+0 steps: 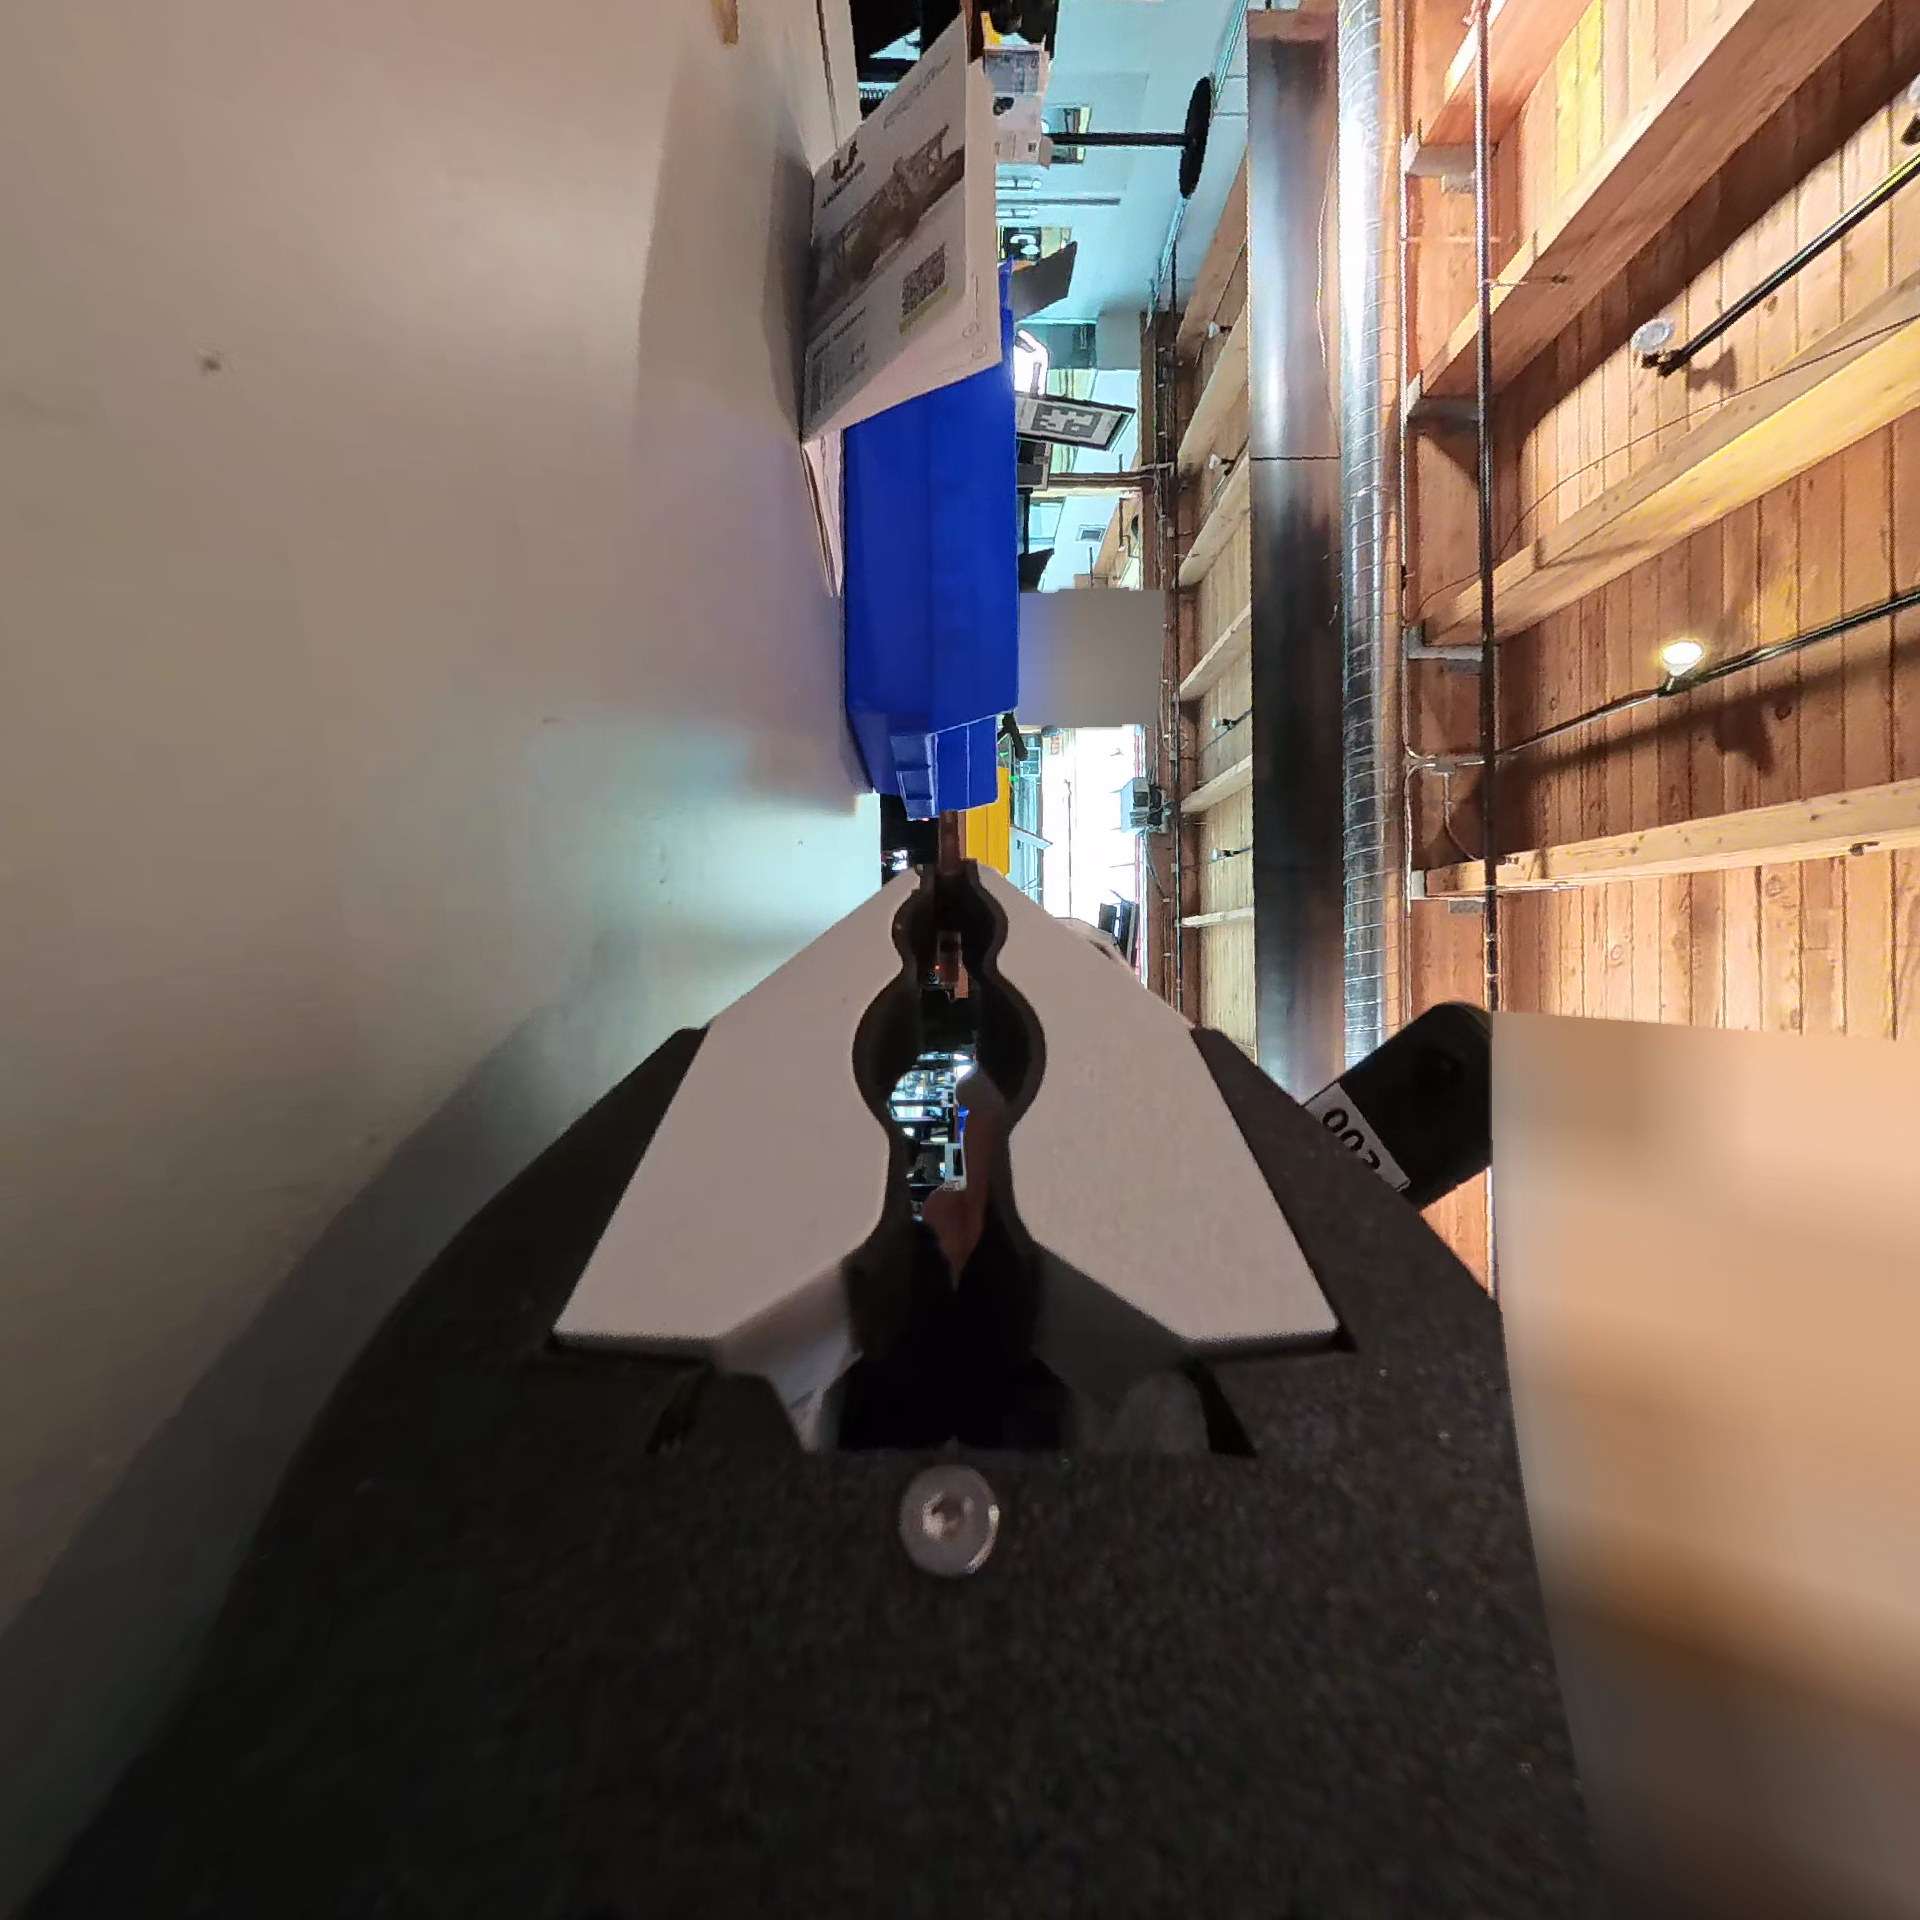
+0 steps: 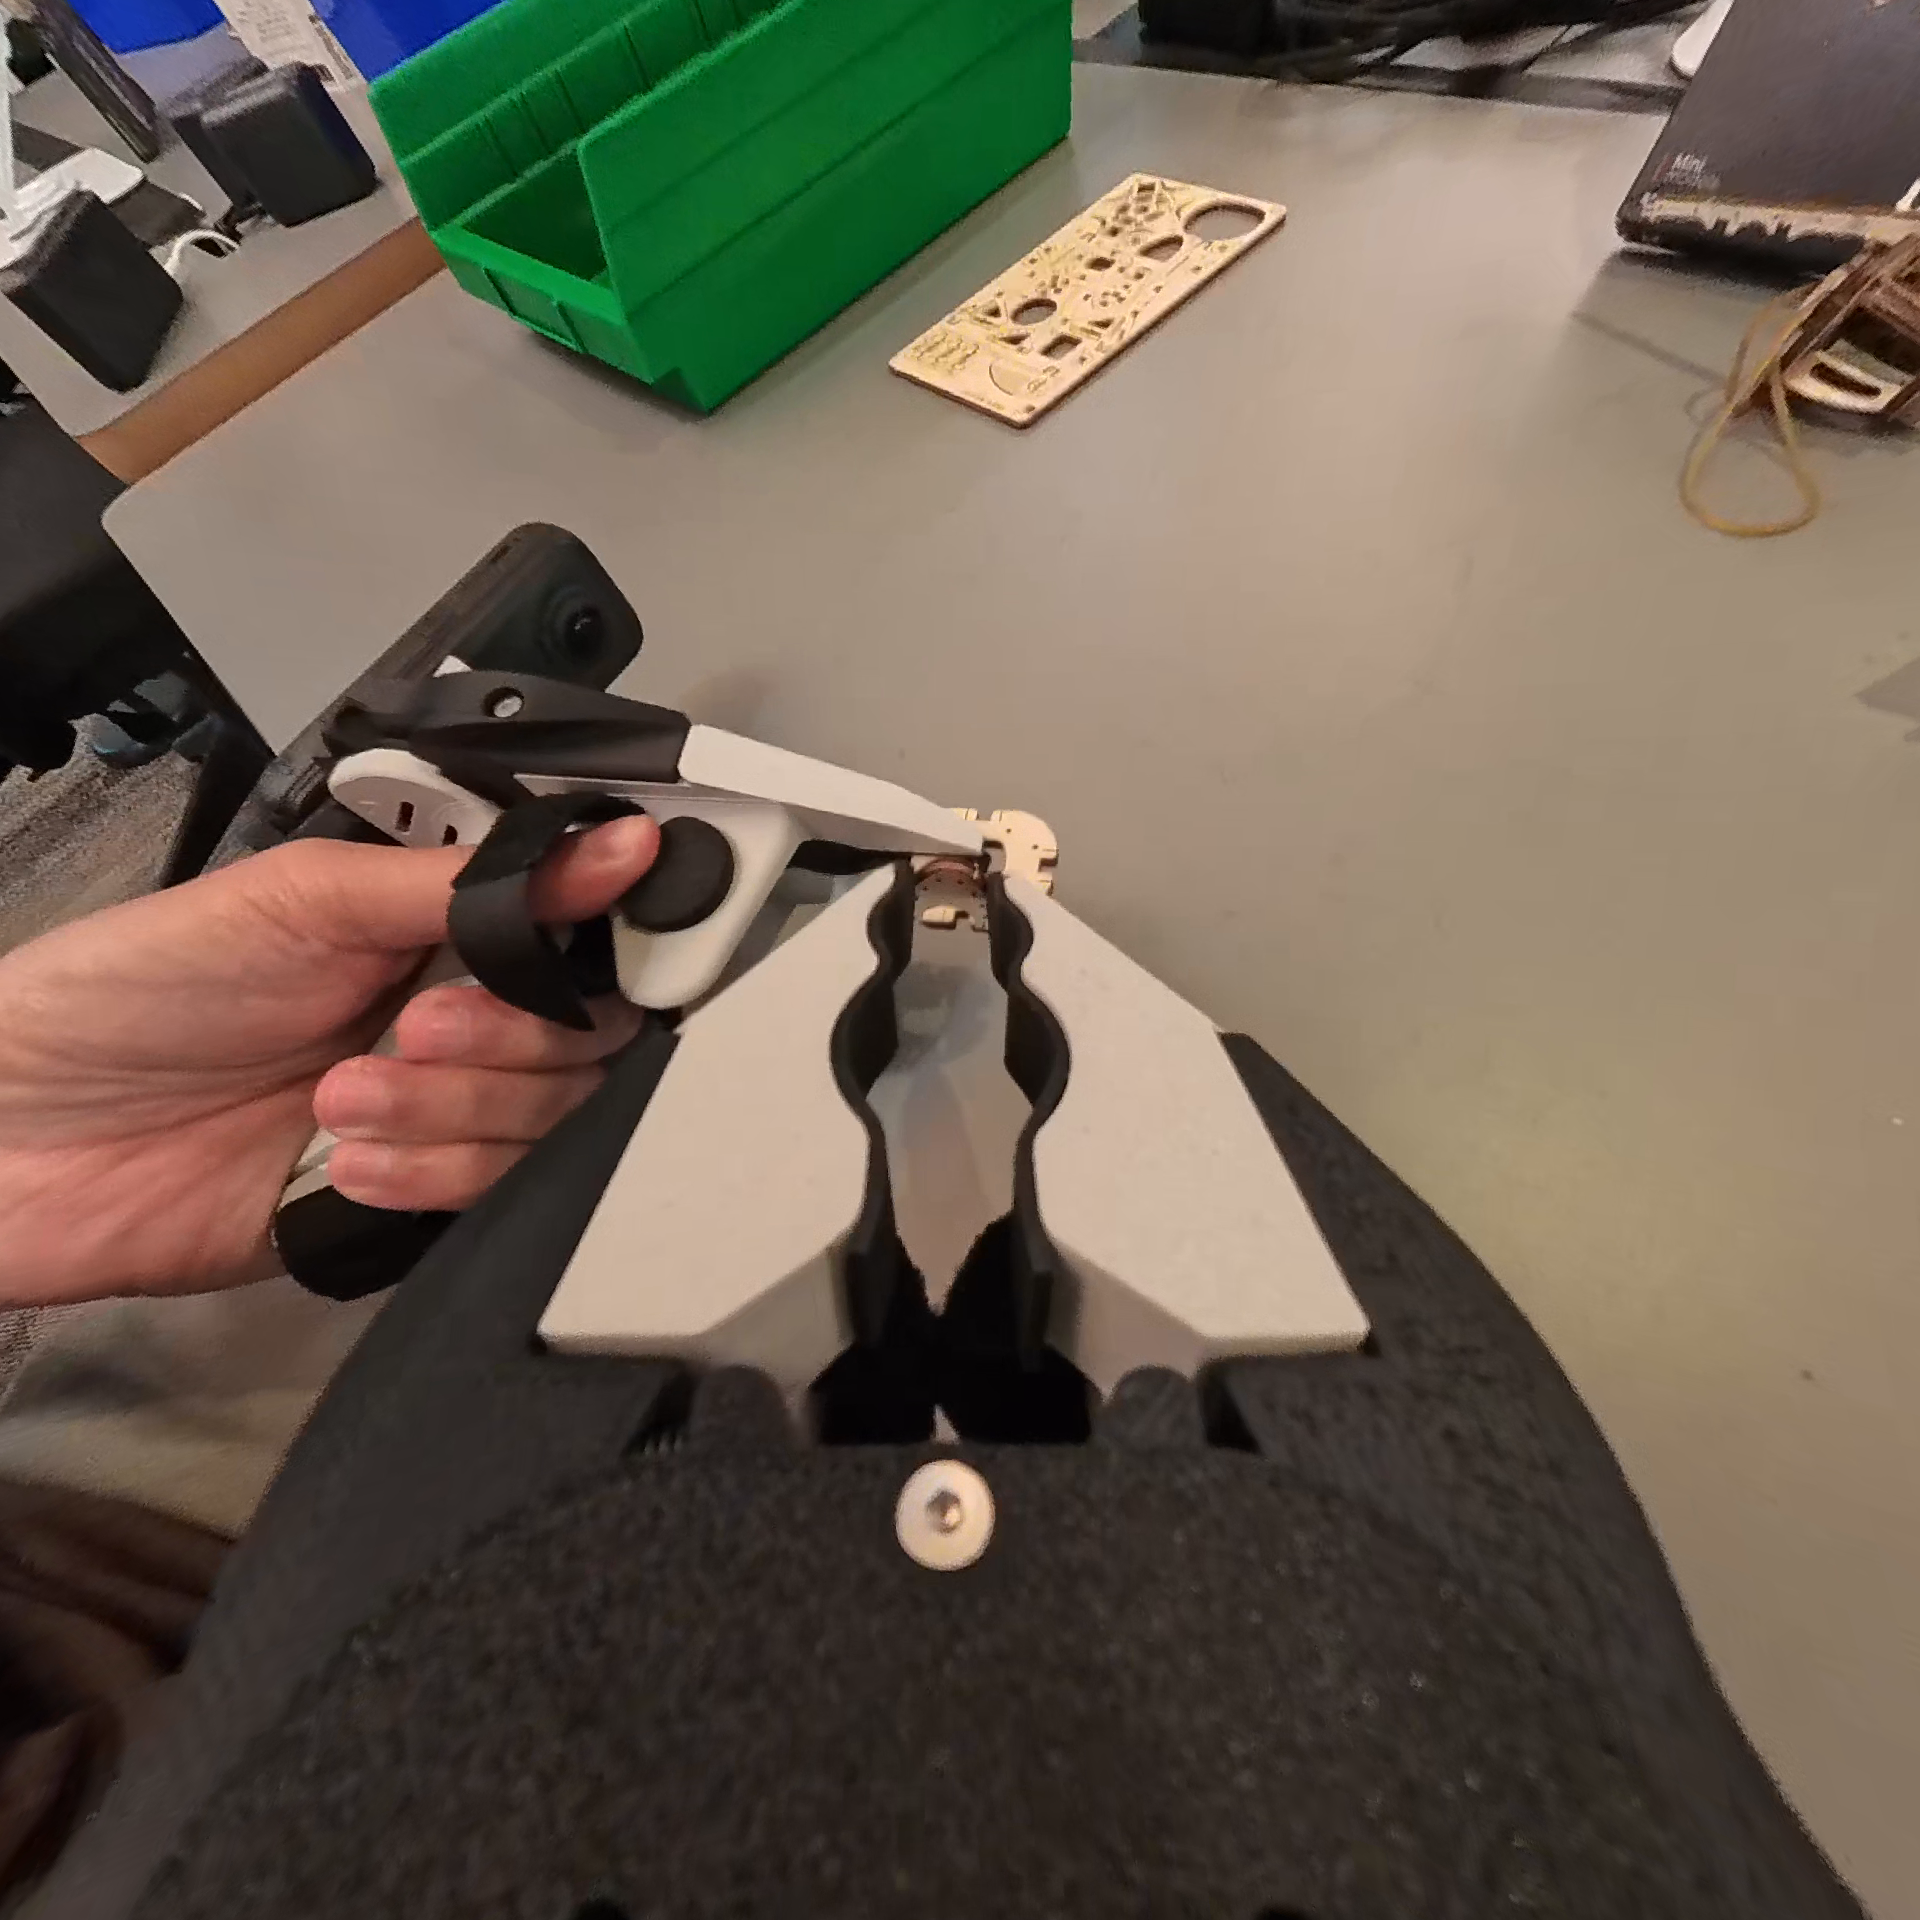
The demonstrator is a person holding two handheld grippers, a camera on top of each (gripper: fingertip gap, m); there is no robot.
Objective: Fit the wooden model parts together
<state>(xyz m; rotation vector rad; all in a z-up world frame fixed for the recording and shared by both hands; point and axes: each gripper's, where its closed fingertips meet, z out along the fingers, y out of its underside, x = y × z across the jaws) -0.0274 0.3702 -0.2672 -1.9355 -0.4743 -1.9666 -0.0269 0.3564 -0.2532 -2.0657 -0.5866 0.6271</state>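
In the right wrist view my right gripper (image 2: 951, 883) is shut on a small pale wooden part (image 2: 948, 902) held at its fingertips above the grey table (image 2: 1299, 727). My left gripper (image 2: 975, 840), held by a hand (image 2: 208, 1039), comes in from the left. It is shut on a second notched wooden part (image 2: 1023, 842). The two parts touch right at the fingertips. In the left wrist view, which is turned on its side, my left gripper (image 1: 948, 883) pinches that part (image 1: 948, 844), seen edge-on as a thin brown strip.
A green bin (image 2: 727, 177) stands at the back left. A flat wooden sheet with cut-outs (image 2: 1091, 296) lies behind the grippers. A part-built wooden model with rubber bands (image 2: 1849, 322) and a black box (image 2: 1787, 156) are at the right. A blue bin (image 1: 930, 582) with a printed booklet (image 1: 904, 239) shows ahead of the left gripper. My two grippers' fingertips are within a few centimetres of each other.
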